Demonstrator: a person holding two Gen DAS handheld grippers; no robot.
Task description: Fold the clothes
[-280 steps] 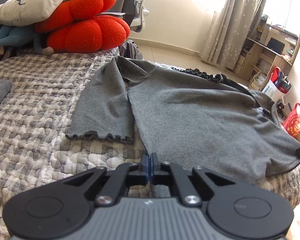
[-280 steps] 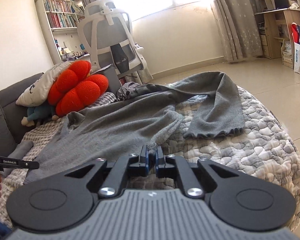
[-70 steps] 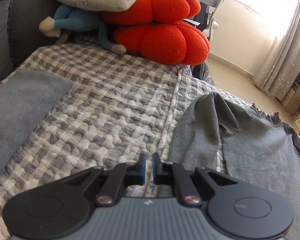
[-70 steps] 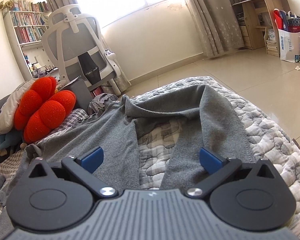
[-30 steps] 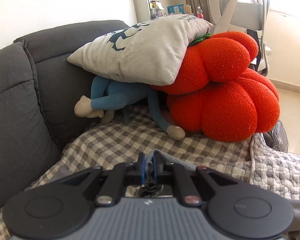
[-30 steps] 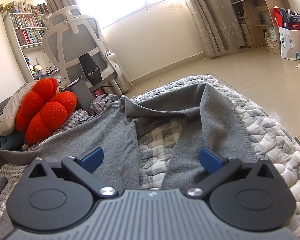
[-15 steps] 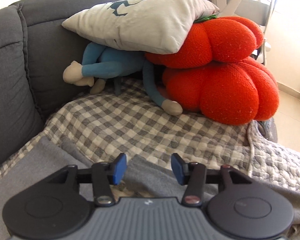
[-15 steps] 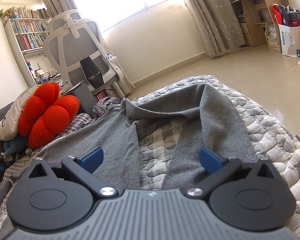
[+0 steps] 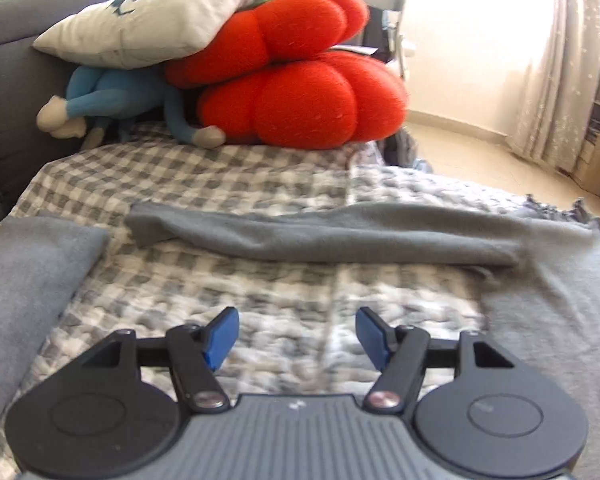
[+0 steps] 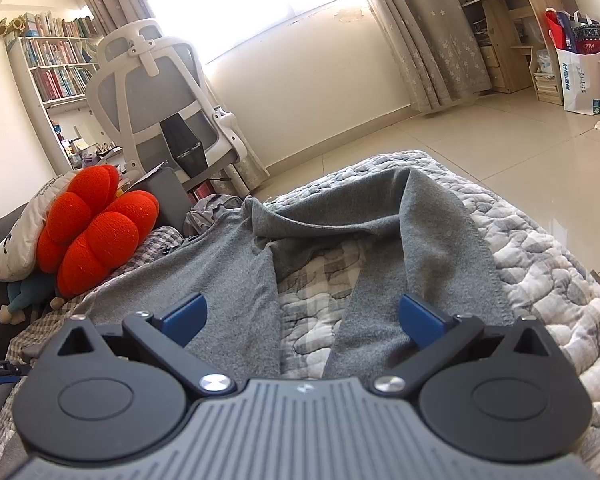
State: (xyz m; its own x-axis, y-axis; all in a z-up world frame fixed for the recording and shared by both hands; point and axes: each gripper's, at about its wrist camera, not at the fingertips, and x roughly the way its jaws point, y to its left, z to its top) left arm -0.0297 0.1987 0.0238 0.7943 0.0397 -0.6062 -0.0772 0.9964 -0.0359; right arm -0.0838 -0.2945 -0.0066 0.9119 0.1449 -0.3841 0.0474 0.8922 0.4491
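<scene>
Left hand-held gripper [image 9: 297, 335] opening, empty, near the stretched-out sleeve [image 9: 320, 234] of the grey top; right hand-held gripper [image 10: 303, 315] spread, empty, ready for folding.

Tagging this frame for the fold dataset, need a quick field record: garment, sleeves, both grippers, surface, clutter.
garment: grey top lying on the quilt
left sleeve: stretched out sideways across the checked cover
right sleeve: lying toward the camera
left gripper: jaws opening, nothing between them
right gripper: open, empty, above the top
clutter: red cushions, pillow, blue plush toy, folded grey cloth
</scene>
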